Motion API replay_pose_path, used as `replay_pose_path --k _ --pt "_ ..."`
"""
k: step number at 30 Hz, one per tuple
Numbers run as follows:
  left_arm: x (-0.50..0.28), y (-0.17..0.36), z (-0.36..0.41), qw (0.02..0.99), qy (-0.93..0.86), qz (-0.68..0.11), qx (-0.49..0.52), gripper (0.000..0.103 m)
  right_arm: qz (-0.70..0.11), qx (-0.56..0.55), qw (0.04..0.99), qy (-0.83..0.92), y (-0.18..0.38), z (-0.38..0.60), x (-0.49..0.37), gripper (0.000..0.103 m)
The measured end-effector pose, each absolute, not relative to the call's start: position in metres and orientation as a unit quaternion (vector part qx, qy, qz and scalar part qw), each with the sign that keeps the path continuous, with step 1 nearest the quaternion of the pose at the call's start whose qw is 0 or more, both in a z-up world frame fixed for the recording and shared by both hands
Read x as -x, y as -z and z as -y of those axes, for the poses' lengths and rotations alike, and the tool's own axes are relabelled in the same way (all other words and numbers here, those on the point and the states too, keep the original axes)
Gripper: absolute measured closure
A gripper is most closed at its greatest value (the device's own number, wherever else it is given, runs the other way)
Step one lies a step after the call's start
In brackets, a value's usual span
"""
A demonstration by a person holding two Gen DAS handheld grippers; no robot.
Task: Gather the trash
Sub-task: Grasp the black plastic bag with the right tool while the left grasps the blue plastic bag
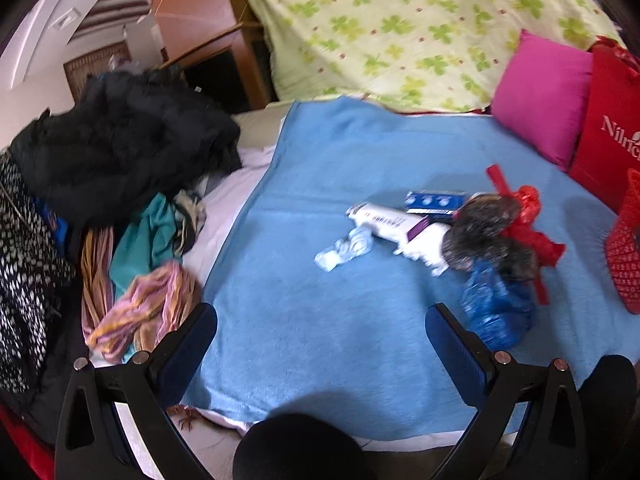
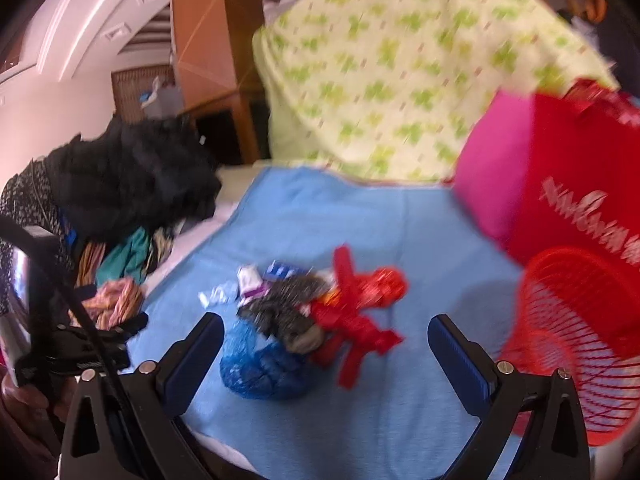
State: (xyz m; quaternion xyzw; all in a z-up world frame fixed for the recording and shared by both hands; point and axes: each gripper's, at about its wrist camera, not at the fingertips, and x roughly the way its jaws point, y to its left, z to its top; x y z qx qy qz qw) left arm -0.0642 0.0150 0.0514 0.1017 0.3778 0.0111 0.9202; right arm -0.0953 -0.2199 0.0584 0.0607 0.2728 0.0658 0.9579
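Observation:
A heap of trash lies on a blue blanket (image 1: 320,184): a crumpled white tissue (image 1: 346,250), a white and purple box (image 1: 394,224), a blue card pack (image 1: 434,202), a dark speckled wrapper (image 1: 486,236), a red plastic bag (image 1: 530,224) and a blue plastic bag (image 1: 496,308). My left gripper (image 1: 320,328) is open and empty, above the blanket short of the heap. My right gripper (image 2: 326,340) is open and empty, with the blue bag (image 2: 260,364) and red bag (image 2: 360,312) between its fingers' line of sight. A red mesh basket (image 2: 576,336) stands at the right.
A pile of clothes (image 1: 120,168) lies to the left of the blanket. A pink cushion (image 1: 540,96) and a red shopping bag (image 1: 608,128) stand at the right. A green-patterned quilt (image 1: 400,28) lies behind. The left gripper's body (image 2: 68,344) shows at the left in the right wrist view.

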Motion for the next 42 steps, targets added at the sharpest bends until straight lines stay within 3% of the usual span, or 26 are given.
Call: replay_pose_path --k 9,13,16,17,18,22,33,34,37,40,42 --pt "0.058 -0.032 -0.017 0.910 0.020 -0.403 -0.093 0.000 -0.398 -0.074 0.909 -0.101 0.024 0.214 -0.005 0.002" --pt "0.053 -0.026 -0.016 0.903 0.046 -0.418 -0.083 0.000 -0.445 -0.107 0.879 -0.131 0.048 0.219 -0.040 0.025" --pt "0.051 -0.021 -0.013 0.896 0.064 -0.432 -0.073 0.000 -0.472 -0.128 0.859 -0.149 0.059 0.217 -0.054 0.033" --pt "0.050 -0.019 -0.011 0.894 0.068 -0.437 -0.071 0.000 -0.475 -0.138 0.855 -0.158 0.061 0.217 -0.057 0.050" --pt "0.050 -0.016 -0.009 0.891 0.073 -0.442 -0.070 0.000 -0.477 -0.144 0.852 -0.163 0.061 0.216 -0.057 0.053" --pt "0.045 -0.007 -0.002 0.880 0.095 -0.461 -0.058 0.000 -0.450 -0.141 0.867 -0.157 0.052 0.215 -0.045 0.059" --pt "0.019 0.024 0.064 0.860 0.199 -0.466 -0.061 0.001 -0.334 -0.160 0.916 -0.155 -0.024 0.252 0.037 0.059" --pt "0.015 0.029 0.072 0.857 0.209 -0.466 -0.066 0.006 -0.323 -0.161 0.921 -0.148 -0.032 0.259 0.047 0.059" --pt "0.008 0.046 0.084 0.836 0.234 -0.492 -0.064 0.038 -0.293 -0.175 0.931 -0.131 -0.050 0.279 0.074 0.059" --pt "0.011 0.055 0.090 0.832 0.241 -0.496 -0.058 0.044 -0.267 -0.184 0.940 -0.104 -0.066 0.305 0.100 0.059" --pt "0.015 0.050 0.091 0.836 0.242 -0.489 -0.057 0.056 -0.255 -0.188 0.945 -0.083 -0.073 0.319 0.113 0.059"
